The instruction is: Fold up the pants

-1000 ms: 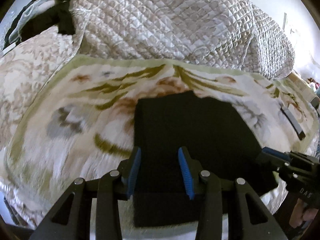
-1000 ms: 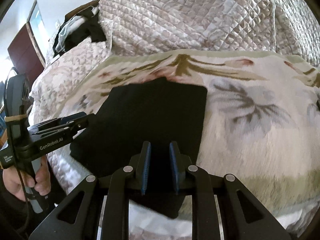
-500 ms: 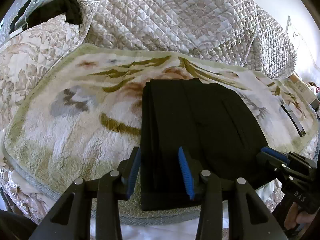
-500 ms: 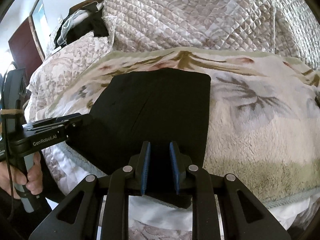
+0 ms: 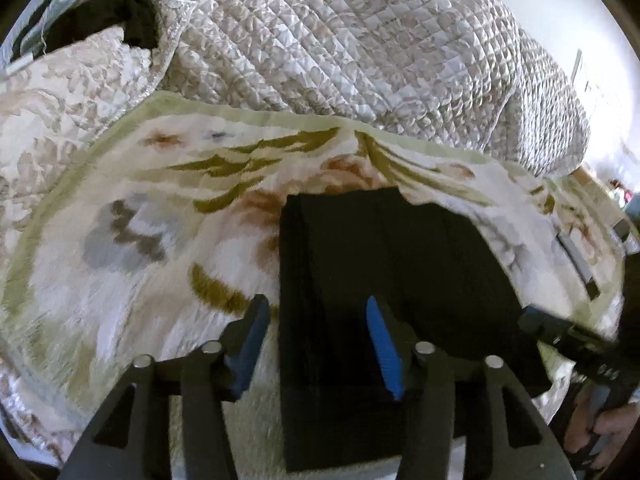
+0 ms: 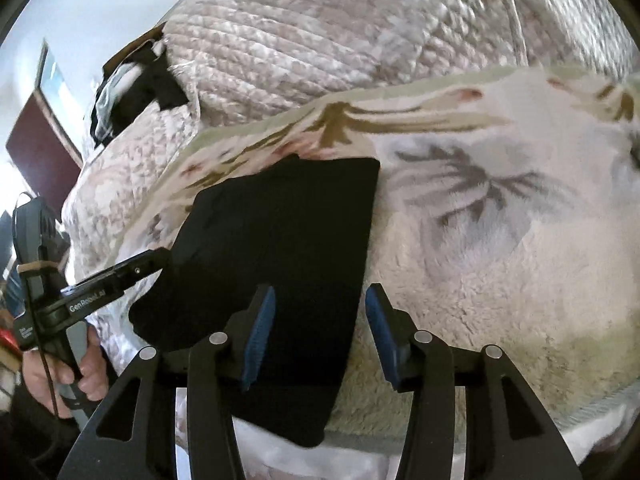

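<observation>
The black pants (image 5: 384,280) lie folded into a flat rectangle on a floral fleece blanket (image 5: 152,216); they also show in the right wrist view (image 6: 280,232). My left gripper (image 5: 316,344) is open, its jaws straddling the left near edge of the pants. My right gripper (image 6: 320,328) is open and straddles the right near edge of the pants. The left gripper shows from the side in the right wrist view (image 6: 160,260), and the right gripper at the right edge of the left wrist view (image 5: 532,320).
A quilted bedspread (image 5: 340,48) is heaped behind the blanket. Dark clothes (image 6: 132,88) lie at the far left of the bed. A dark flat object (image 5: 580,264) lies on the blanket at the right. The bed edge runs along the near side.
My right gripper has opened; its jaws were close together on the pants edge before. The left gripper stays open. Both cameras have shifted slightly over the pants.
</observation>
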`<state>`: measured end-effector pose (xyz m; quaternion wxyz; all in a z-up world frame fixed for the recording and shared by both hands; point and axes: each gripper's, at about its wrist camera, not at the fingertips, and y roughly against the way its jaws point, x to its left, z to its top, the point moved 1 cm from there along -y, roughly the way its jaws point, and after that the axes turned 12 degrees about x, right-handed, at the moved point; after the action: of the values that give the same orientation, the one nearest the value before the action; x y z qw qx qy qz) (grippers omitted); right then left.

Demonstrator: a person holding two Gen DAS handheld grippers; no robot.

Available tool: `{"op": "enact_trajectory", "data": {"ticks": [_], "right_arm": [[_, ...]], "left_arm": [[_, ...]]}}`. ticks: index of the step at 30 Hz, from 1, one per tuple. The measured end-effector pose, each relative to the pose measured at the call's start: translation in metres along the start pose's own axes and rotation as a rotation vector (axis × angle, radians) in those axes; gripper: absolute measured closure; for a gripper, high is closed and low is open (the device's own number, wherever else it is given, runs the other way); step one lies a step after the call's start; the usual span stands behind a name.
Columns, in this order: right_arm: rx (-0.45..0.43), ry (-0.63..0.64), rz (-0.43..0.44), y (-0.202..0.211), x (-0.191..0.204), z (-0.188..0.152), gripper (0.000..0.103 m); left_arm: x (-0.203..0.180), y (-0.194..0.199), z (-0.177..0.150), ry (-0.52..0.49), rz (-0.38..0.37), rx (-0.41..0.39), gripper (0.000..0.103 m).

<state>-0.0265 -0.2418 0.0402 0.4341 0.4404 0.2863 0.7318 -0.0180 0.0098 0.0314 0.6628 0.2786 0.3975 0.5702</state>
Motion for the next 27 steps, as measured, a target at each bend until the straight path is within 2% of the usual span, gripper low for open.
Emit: {"op": "enact_trajectory", "data": {"ticks": [2,4,7,12,14,15,16,19,22,27], "right_arm": [[0.033,-0.029,0.036,-0.01,-0.008,0.004,0.055],[0.03,-0.044,0.073,-0.014,-0.012,0.007,0.051],[0.023,-0.051,0.1,-0.016,-0.013,0.011,0.05],[0.016,-0.071,0.14,-0.027,-0.015,0.021,0.05],[0.022,-0.064,0.128,-0.029,-0.012,0.024,0.056],[0.024,-0.059,0.117,-0.029,-0.01,0.026,0.068],[0.023,-0.064,0.121,-0.027,-0.01,0.027,0.076],[0.018,-0.079,0.159,-0.021,-0.012,0.03,0.083],[-0.009,-0.069,0.191,-0.009,-0.004,0.036,0.086],[-0.052,-0.002,0.218,0.009,0.021,0.058,0.088]], "left_arm": [[0.006,-0.006,0.006,0.02,-0.017,0.01,0.045],[0.013,-0.016,0.008,0.047,-0.044,0.045,0.042],[0.024,-0.023,0.006,0.101,-0.109,0.059,0.036],[0.024,-0.032,0.008,0.096,-0.17,0.064,0.036],[0.024,-0.033,0.01,0.098,-0.2,0.073,0.049],[0.023,-0.032,0.011,0.101,-0.221,0.081,0.055],[0.023,-0.031,0.012,0.102,-0.213,0.079,0.062],[0.022,-0.022,0.014,0.107,-0.209,0.067,0.077],[0.023,-0.006,0.02,0.108,-0.238,0.036,0.086],[0.014,0.013,0.042,0.052,-0.223,-0.013,0.088]]}}
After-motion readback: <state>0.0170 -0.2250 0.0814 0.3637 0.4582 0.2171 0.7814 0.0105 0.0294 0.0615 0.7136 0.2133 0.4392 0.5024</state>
